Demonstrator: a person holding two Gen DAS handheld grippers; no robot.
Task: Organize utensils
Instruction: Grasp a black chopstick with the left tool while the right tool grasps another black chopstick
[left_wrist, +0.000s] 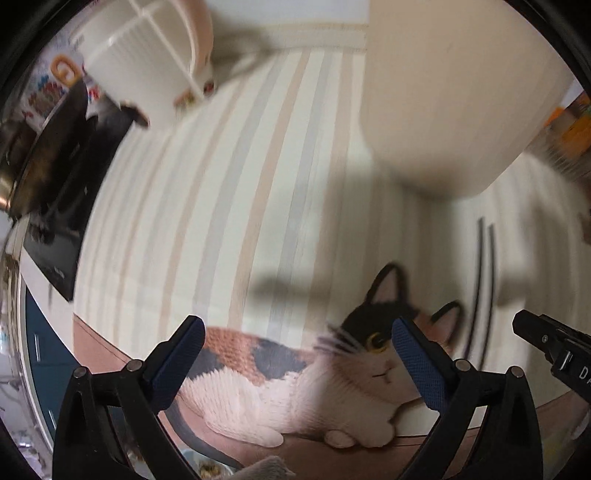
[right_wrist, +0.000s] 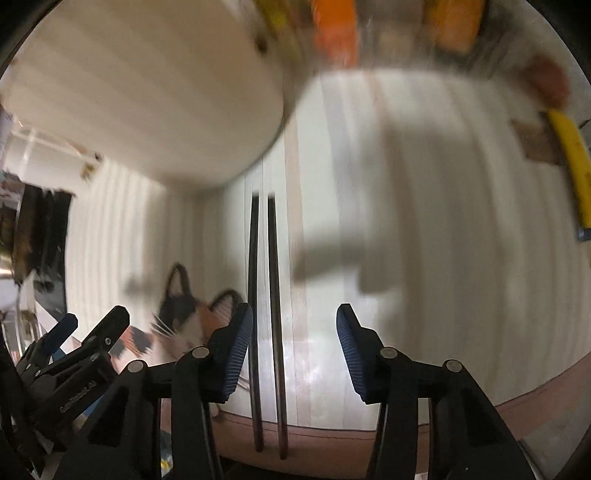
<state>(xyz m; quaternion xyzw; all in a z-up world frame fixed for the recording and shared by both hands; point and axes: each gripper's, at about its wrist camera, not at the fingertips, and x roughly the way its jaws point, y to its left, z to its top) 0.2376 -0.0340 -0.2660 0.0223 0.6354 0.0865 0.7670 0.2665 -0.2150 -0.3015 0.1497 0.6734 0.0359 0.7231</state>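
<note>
A pair of dark chopsticks (right_wrist: 264, 314) lies side by side on a striped placemat (right_wrist: 424, 229) with a cat picture; it also shows in the left wrist view (left_wrist: 484, 280). My right gripper (right_wrist: 294, 350) is open just above the near half of the chopsticks, with the sticks beside its left finger. My left gripper (left_wrist: 298, 365) is open and empty over the cat picture (left_wrist: 332, 369), left of the chopsticks. A white divided utensil holder (left_wrist: 147, 55) stands at the far left of the mat.
A large cream container (left_wrist: 454, 92) stands on the mat beyond the chopsticks, also in the right wrist view (right_wrist: 147, 96). A dark pan and black items (left_wrist: 55, 166) sit at the left. A yellow object (right_wrist: 572, 162) lies at the right edge. Both views are blurred.
</note>
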